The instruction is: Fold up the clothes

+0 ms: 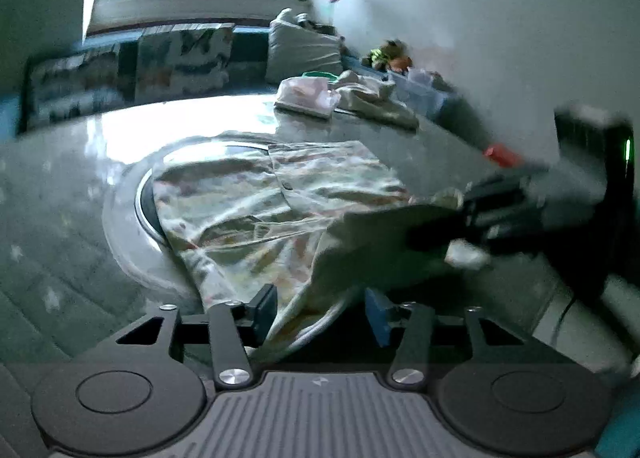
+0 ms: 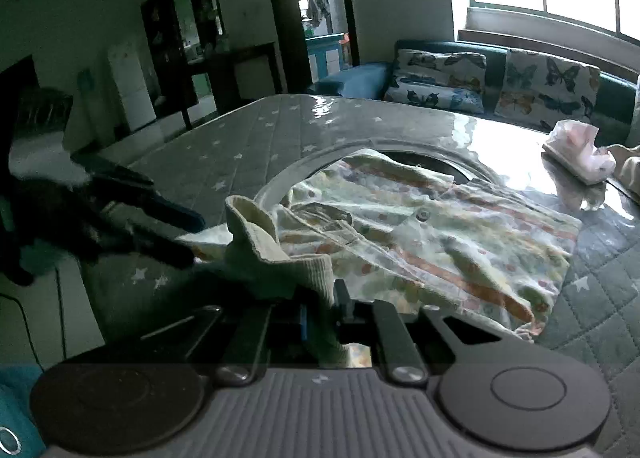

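A pale shirt [image 1: 280, 193] printed with orange stripes and dots lies spread over a round ring on the grey star-quilted table [image 1: 60, 217]. My left gripper [image 1: 320, 316] is open, and the shirt's near edge drapes loosely between its fingers. The right gripper [image 1: 476, 213] shows blurred at the right, holding up a corner of cloth. In the right wrist view the shirt [image 2: 440, 225] spreads ahead, and my right gripper [image 2: 322, 314] is shut on its ribbed cream hem [image 2: 276, 250], which stands lifted. The left gripper [image 2: 188, 238] shows at the left with its jaws apart beside the shirt's edge.
A folded pink-and-white bundle [image 1: 308, 95] [image 2: 580, 153] and crumpled cream clothes [image 1: 376, 97] lie at the table's far side. Behind stands a sofa with butterfly cushions [image 2: 548, 85]. A black device with a green light [image 1: 600, 161] is at the right. The table's edge [image 2: 132, 161] drops off left.
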Demonstrator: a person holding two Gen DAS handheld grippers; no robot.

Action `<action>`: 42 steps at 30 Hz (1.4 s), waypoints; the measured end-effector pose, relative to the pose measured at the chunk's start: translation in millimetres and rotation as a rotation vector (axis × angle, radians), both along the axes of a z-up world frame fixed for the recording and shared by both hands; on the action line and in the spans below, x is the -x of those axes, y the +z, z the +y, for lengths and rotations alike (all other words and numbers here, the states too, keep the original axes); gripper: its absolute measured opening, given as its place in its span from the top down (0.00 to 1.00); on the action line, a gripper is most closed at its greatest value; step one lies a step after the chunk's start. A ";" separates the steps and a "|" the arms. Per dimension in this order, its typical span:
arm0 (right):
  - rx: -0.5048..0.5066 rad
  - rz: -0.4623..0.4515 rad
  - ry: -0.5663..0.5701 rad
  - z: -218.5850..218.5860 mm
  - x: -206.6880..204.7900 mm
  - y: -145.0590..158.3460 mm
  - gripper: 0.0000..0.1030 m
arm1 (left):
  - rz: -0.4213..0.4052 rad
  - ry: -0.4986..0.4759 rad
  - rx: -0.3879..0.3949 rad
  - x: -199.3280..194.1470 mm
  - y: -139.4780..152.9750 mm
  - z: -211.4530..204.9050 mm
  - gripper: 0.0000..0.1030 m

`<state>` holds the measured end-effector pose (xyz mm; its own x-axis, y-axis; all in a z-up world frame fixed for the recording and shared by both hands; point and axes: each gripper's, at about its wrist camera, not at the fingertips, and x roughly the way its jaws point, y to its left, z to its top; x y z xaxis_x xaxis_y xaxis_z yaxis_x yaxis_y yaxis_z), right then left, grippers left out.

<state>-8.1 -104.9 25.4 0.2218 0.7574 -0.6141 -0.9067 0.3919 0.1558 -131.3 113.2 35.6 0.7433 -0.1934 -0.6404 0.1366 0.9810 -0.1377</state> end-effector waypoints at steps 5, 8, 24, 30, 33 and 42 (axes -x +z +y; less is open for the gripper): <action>-0.004 0.001 -0.016 0.2 0.1 0.2 0.91 | -0.022 -0.080 -0.156 -8.6 -17.1 -15.0 0.47; -0.015 0.002 -0.025 -0.9 2.8 -0.4 0.93 | -0.029 -0.119 -0.214 -12.2 -28.2 -18.5 0.62; -0.055 -0.017 0.054 -50.5 57.3 39.8 0.96 | -0.095 -0.240 -0.117 57.4 2.9 -41.4 0.93; -0.074 0.029 0.081 -65.9 73.6 65.3 0.96 | -0.091 -0.284 -0.023 82.1 19.3 -45.7 0.93; -0.082 0.022 0.078 -58.6 62.5 68.1 0.96 | -0.102 -0.241 0.006 71.5 21.6 -37.1 0.93; -0.077 0.006 0.056 -11.9 -7.9 65.6 0.96 | -0.080 -0.155 0.065 7.4 22.5 4.9 0.93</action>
